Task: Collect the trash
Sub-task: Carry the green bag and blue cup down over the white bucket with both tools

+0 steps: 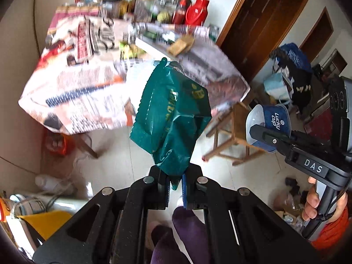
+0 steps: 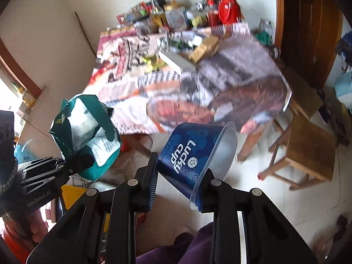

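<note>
Green bag [image 1: 170, 114] pinched in closed left gripper [image 1: 175, 183]; blue cup [image 2: 193, 154] clamped between right gripper [image 2: 179, 176] fingers.

green wrapper [image 1: 173, 114]: crumpled, held aloft | blue cup [image 2: 191, 154]: tipped, held aloft

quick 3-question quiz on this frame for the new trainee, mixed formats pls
1. True or false: the left claw is shut on a green bag.
2. What does the right claw hold?
A. a red jug
B. a blue cup
C. a white box
3. Fill in: both held items hang in the air in front of the ____ covered with a printed cloth.

Key
1. True. The bag's lower end is pinched between the fingers.
2. B. The cup lies tilted on its side, its open rim toward the right finger.
3. table
</note>
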`<state>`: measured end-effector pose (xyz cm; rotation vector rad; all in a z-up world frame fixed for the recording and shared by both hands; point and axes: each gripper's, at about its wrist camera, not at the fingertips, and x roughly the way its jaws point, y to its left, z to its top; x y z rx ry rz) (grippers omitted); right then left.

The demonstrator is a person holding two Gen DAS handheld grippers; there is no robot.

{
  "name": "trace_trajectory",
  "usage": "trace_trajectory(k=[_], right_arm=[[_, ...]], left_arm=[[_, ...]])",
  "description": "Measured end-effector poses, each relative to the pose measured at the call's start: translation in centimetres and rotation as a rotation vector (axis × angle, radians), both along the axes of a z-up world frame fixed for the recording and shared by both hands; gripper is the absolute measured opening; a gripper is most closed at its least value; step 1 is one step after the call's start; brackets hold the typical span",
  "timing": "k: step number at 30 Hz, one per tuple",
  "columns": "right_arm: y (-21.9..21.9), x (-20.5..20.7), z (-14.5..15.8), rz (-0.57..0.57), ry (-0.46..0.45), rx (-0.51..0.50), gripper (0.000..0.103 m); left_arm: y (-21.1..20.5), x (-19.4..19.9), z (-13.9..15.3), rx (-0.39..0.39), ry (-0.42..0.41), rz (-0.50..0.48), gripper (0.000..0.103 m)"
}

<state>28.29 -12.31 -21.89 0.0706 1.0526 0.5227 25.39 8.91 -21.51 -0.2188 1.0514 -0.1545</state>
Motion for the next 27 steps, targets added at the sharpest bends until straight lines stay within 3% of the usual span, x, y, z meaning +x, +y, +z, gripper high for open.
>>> trace_trajectory(k=[7, 14, 27], right_arm=[[0.2, 0.6, -5.3, 0.031, 0.084, -0.054, 0.025], [0.3, 2.4, -13.7, 0.092, 0.174, -0.094, 0.025], [-0.5, 5.0, -33.1, 0.157, 0.336, -0.131, 0.026]], left_arm=[[-1.5, 1.3, -7.0, -0.010, 0.129, -0.012, 0.007], [-3.3, 3.2, -16.8, -0.029, 0.266, 0.020, 0.007], [-6.2, 4.9, -40.6, -0.057, 0.530, 0.038, 0.007]])
